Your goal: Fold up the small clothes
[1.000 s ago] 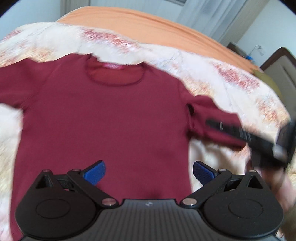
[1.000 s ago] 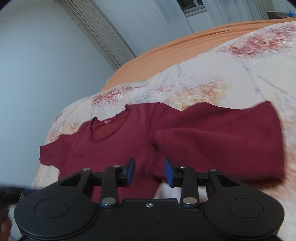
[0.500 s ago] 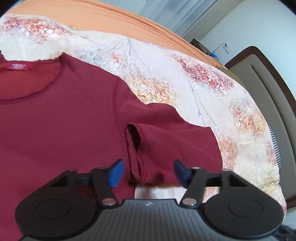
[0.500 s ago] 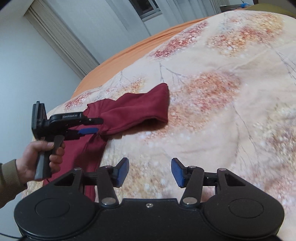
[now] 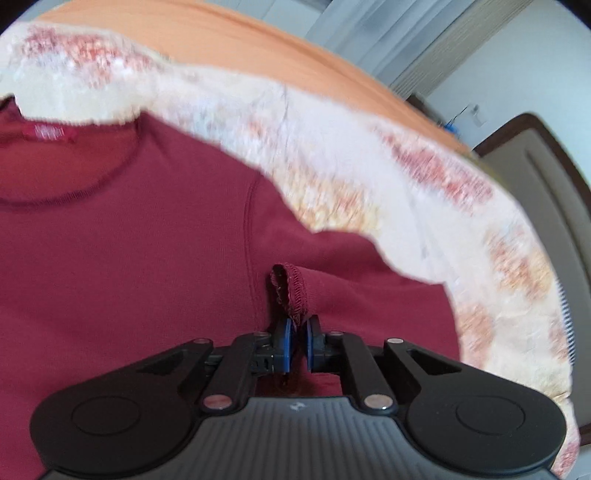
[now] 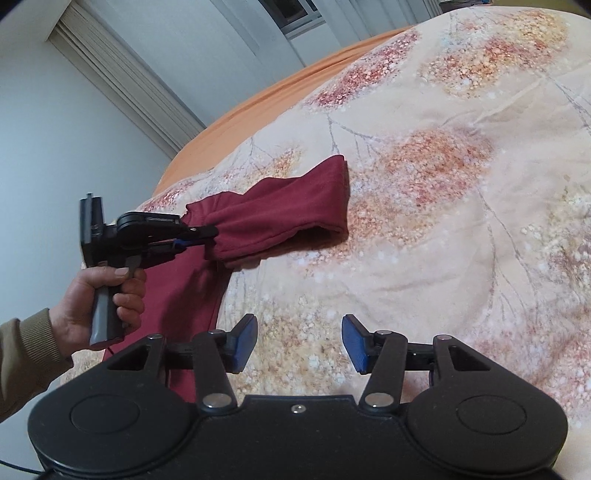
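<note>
Bedspread point(image 6: 443, 258), shirt point(image 5: 129, 258) in left hand-held gripper point(image 5: 298, 343)

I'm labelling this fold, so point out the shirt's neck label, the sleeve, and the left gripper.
neck label point(image 5: 48, 132), left wrist view, its middle.
sleeve point(image 6: 288, 206), right wrist view, mid-length.
left gripper point(image 5: 298, 334), left wrist view, between fingertips.

Floral bedspread point(image 6: 461, 206) over orange sheet point(image 5: 229, 40); pale walls point(image 6: 44, 122), curtained window point(image 6: 291, 14).

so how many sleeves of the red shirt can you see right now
1. The sleeve lies on the floral bedspread, pinched near the armpit by the left gripper. The other is out of view.
</note>
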